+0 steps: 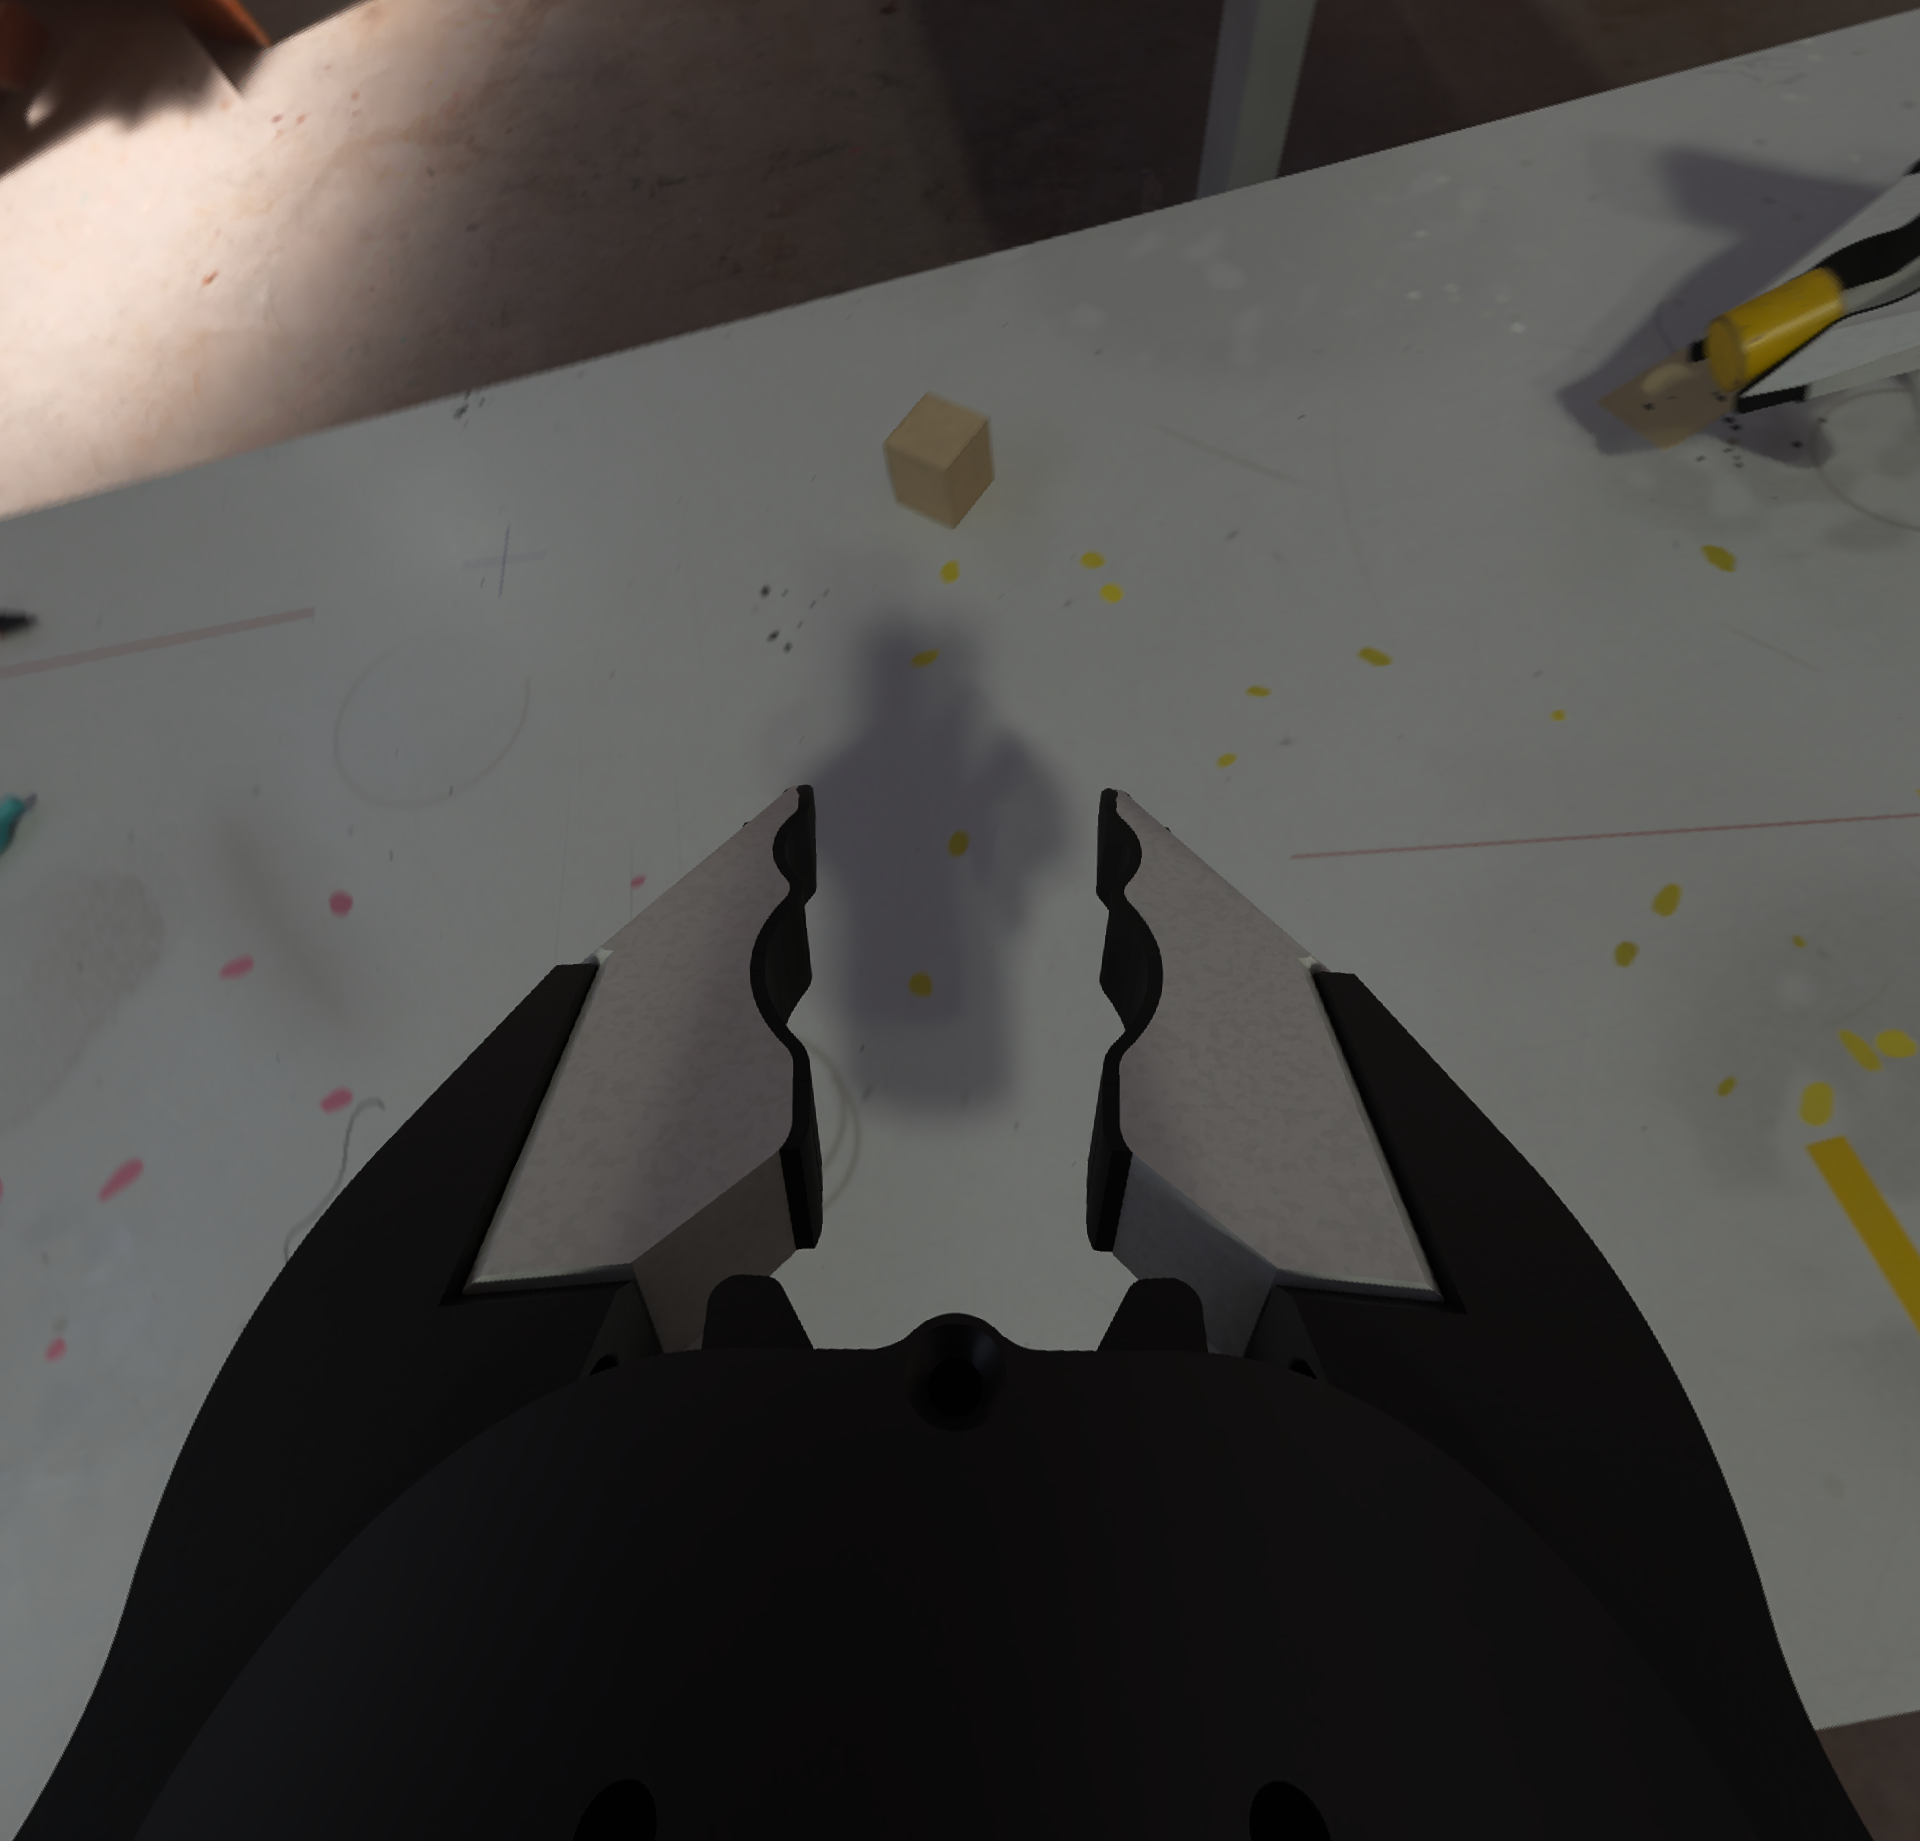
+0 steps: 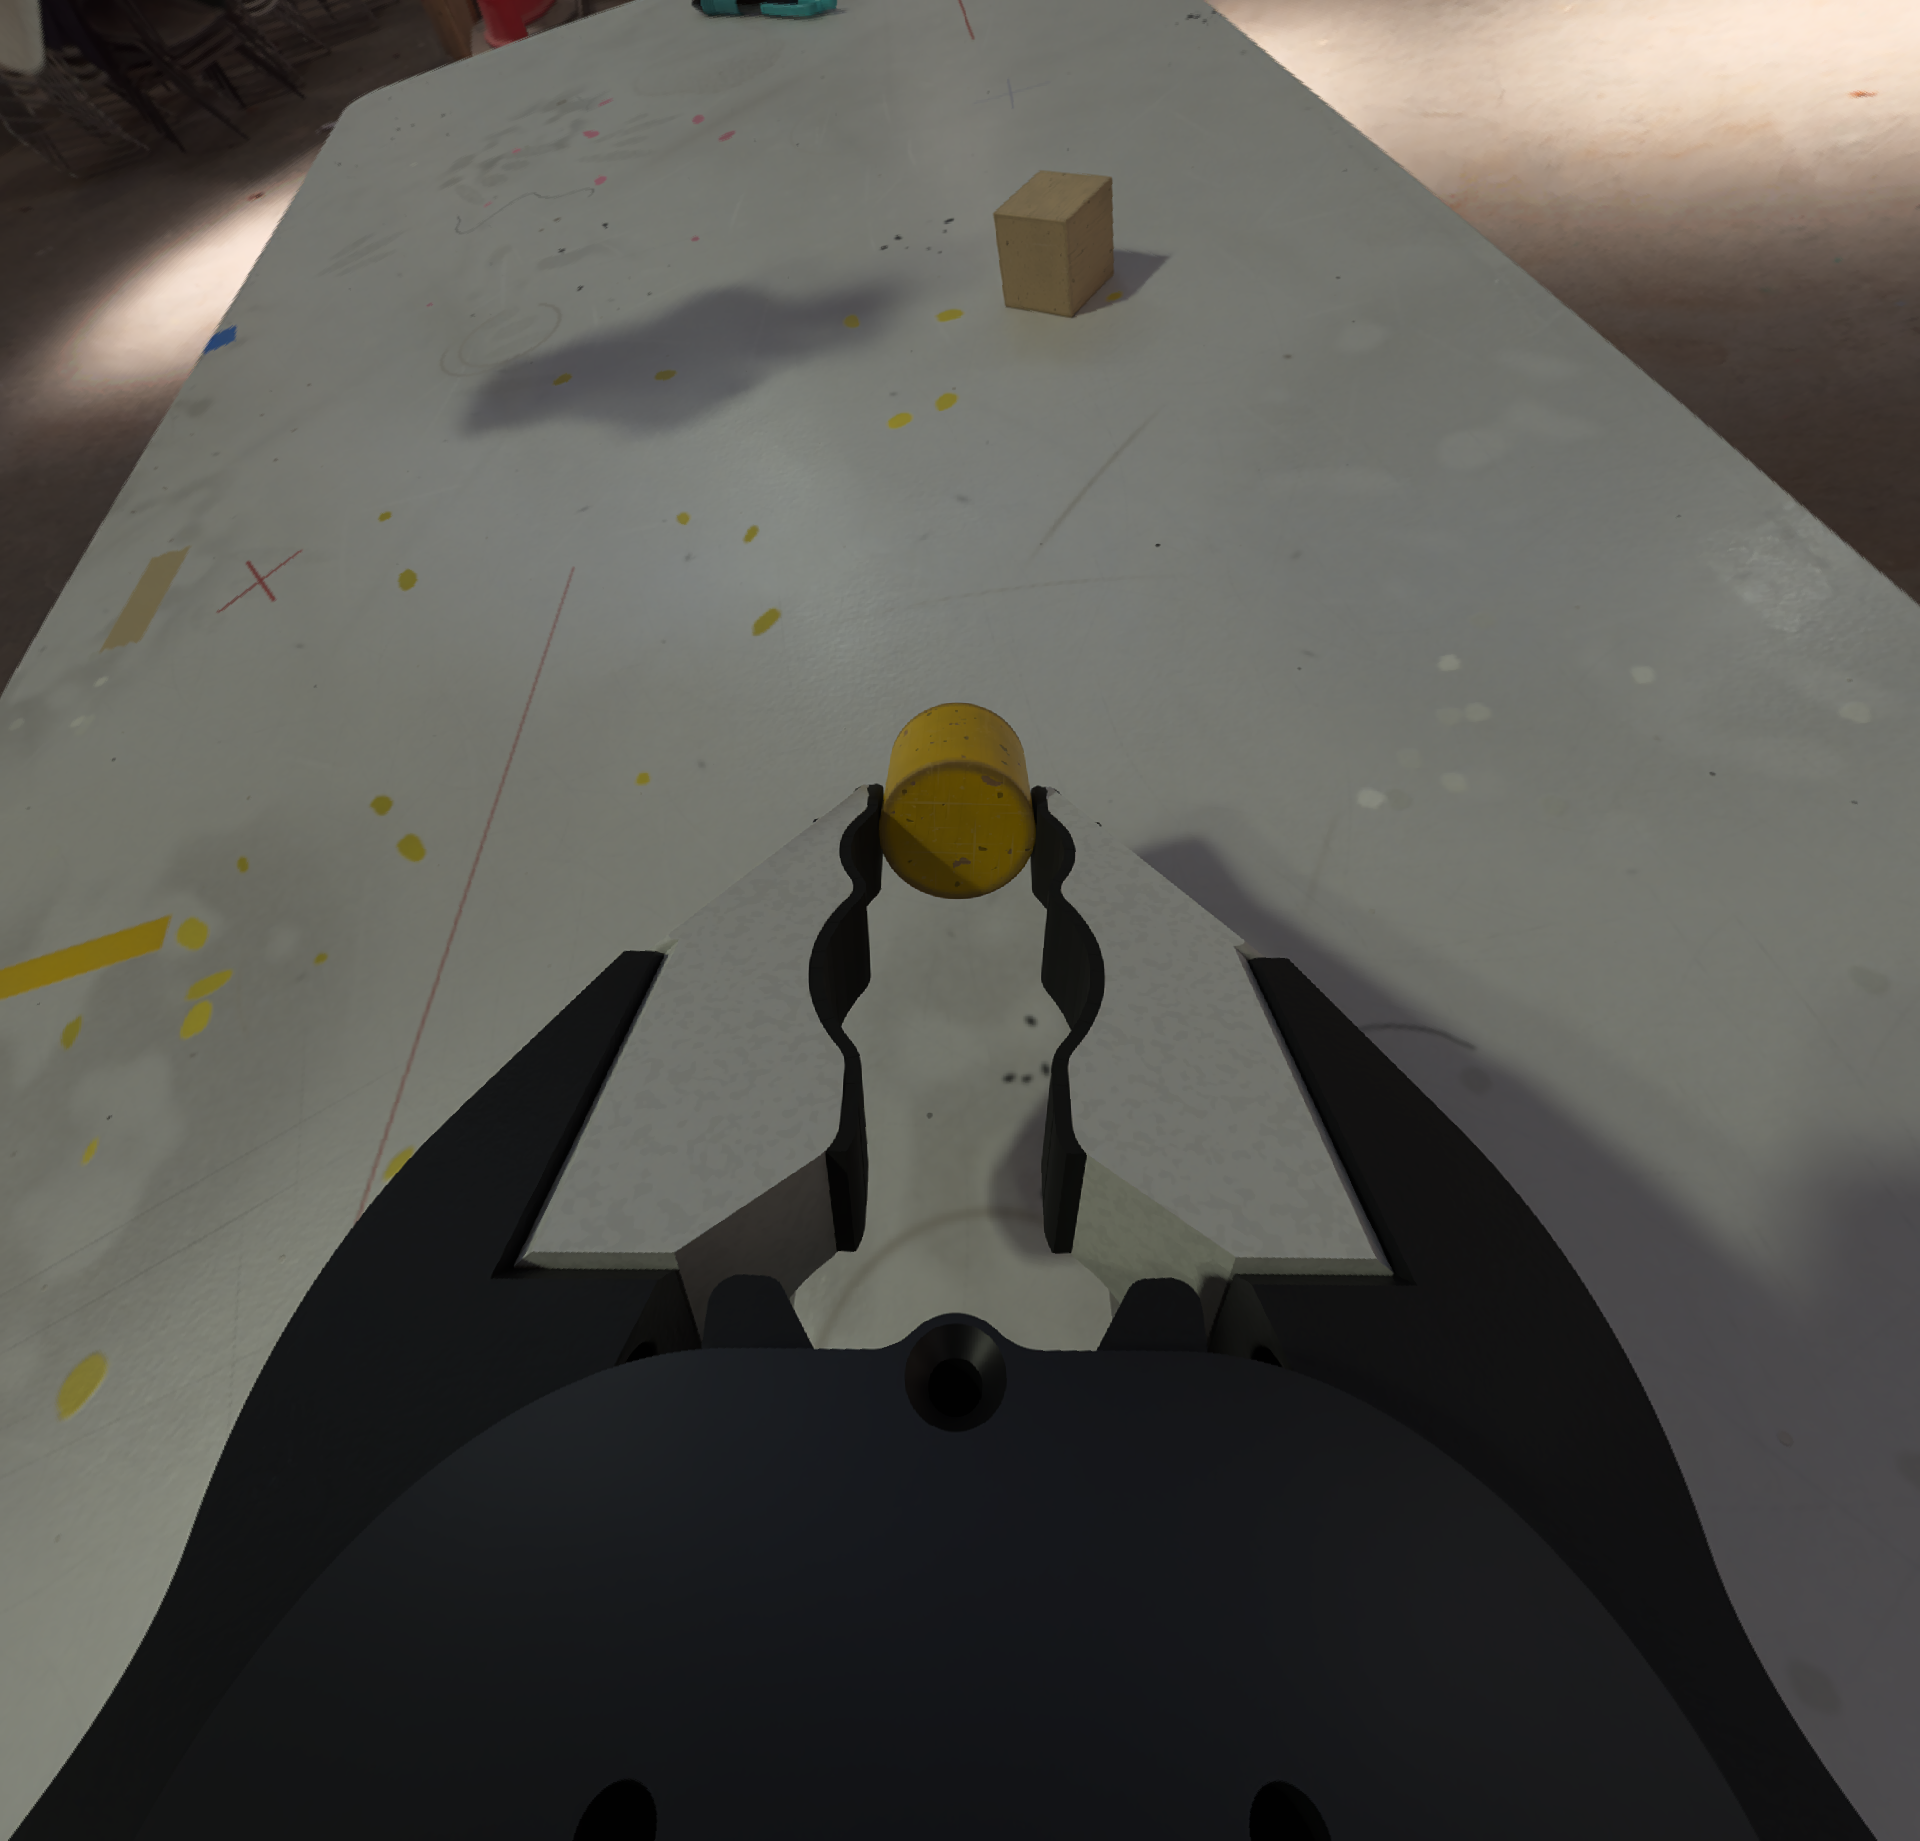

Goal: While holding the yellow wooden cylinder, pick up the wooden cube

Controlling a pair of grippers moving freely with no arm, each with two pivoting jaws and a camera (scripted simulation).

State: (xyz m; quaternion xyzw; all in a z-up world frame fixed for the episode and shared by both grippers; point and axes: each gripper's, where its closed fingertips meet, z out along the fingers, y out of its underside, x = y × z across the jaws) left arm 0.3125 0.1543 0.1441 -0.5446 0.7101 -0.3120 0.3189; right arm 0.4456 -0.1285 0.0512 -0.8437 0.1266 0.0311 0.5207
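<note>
Right hand-held gripper clamping yellow cylinder, left hand-held gripper agape

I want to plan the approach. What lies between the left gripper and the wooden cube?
Nothing solid: in the left wrist view, only bare table with yellow paint spots separates the open left gripper from the cube.

I'm seeing my left gripper showing a broad, rounded matte-black body with a small round socket at its front centre and two dark holes near the bottom edge. Its two fingers are wearing pale grey, speckled, wedge-shaped faces, each edged inside with a wavy, scalloped black pad. My right gripper is looking the same build, though its finger faces are reading lighter, almost white.
</note>
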